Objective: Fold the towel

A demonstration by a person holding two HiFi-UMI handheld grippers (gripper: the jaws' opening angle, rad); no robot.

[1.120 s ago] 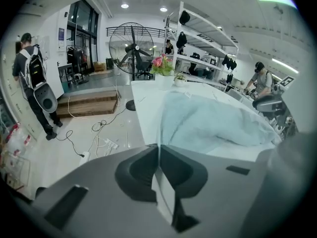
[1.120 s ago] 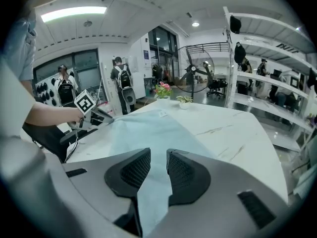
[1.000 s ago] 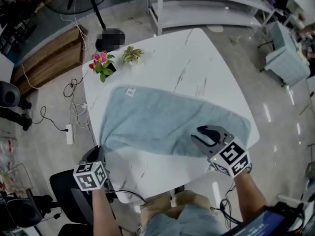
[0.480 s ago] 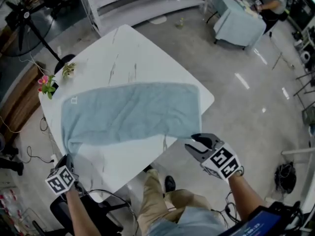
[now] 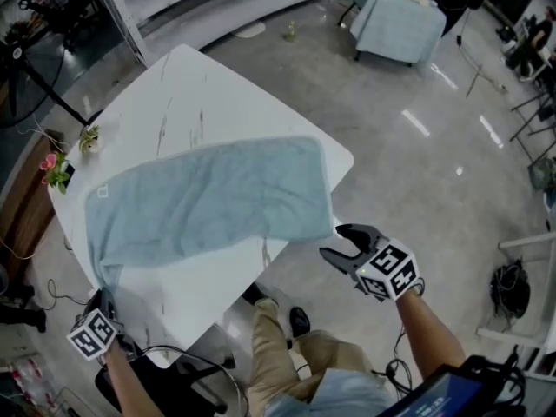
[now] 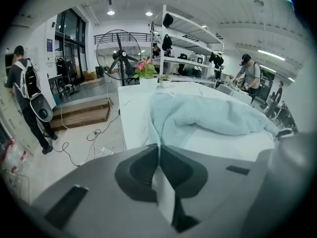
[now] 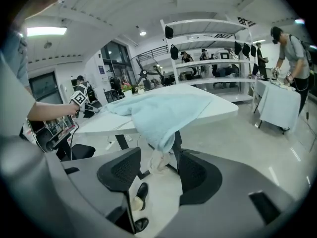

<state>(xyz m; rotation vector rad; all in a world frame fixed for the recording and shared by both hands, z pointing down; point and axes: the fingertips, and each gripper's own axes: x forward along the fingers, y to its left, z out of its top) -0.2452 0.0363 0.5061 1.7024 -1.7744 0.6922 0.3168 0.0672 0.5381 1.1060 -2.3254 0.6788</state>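
Swinging off the towel (image 5: 208, 198), the right gripper (image 5: 334, 241) now hangs past the table's (image 5: 191, 85) near right edge, jaws just sprung wide, the drooping towel corner ahead of them untouched. Left gripper (image 5: 102, 295) pinches the near left corner tight. Towel sprawls across the table; potted flowers (image 5: 56, 170) stand far left, apart from it.

**An open lab or workshop hall**

A glossy grey concrete floor (image 5: 408, 146) spreads around a white marble-patterned surface (image 5: 191, 94). Tall white metal shelving racks (image 6: 185, 38) stand on the far side, hung with dark gear. At the left, a black pedestal fan (image 6: 118, 51) rises behind a low wooden platform (image 6: 81, 113) and loose floor cables (image 6: 94, 133). At the far right, a person (image 7: 290, 38) works at a table draped in pale blue cloth (image 7: 277, 108).
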